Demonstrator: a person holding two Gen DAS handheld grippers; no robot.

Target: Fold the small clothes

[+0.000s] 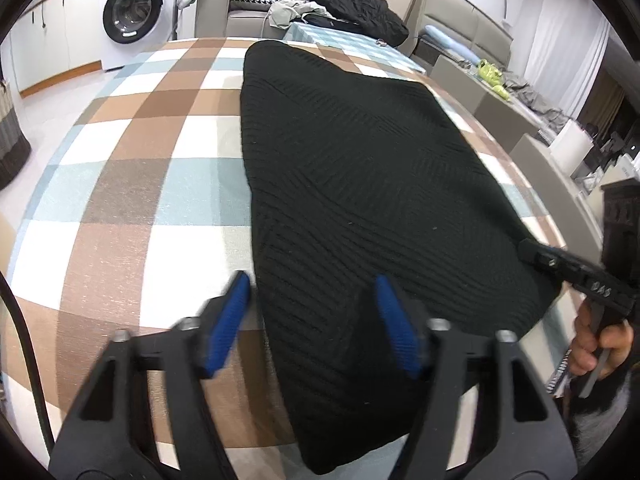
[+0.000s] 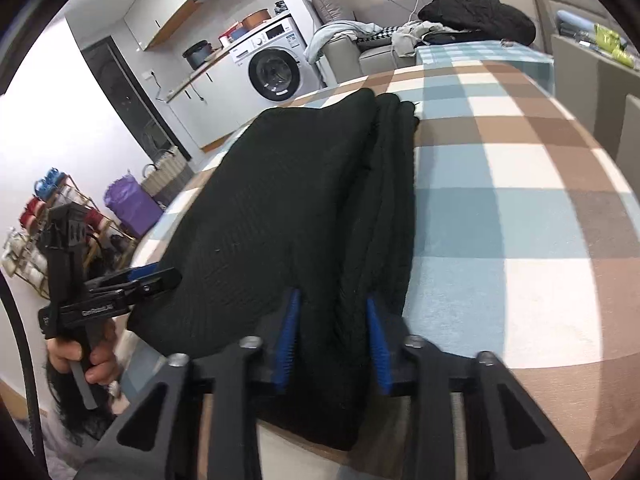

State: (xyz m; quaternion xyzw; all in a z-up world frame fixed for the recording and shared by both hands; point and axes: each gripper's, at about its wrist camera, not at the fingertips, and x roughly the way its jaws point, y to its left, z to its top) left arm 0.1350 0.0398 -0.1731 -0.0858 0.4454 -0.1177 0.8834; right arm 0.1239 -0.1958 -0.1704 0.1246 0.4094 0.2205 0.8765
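Note:
A black ribbed knit garment [image 1: 360,184] lies folded lengthwise on the checked tablecloth [image 1: 132,168]. My left gripper [image 1: 312,312] is open, straddling the garment's near left edge, blue pads [image 1: 228,320] apart. My right gripper [image 2: 332,340] is open with its jaws around the stacked folds at the garment's [image 2: 288,208] near right edge. The right gripper also shows in the left wrist view [image 1: 528,250] at the garment's right edge, and the left gripper shows in the right wrist view [image 2: 168,276] at its left edge.
A washing machine [image 1: 132,12] stands beyond the table's far left. A sofa with a black jacket [image 1: 356,4] and other clothes is behind the table. Chairs [image 1: 500,116] stand along the right side. A basket and purple bag [image 2: 132,204] sit on the floor.

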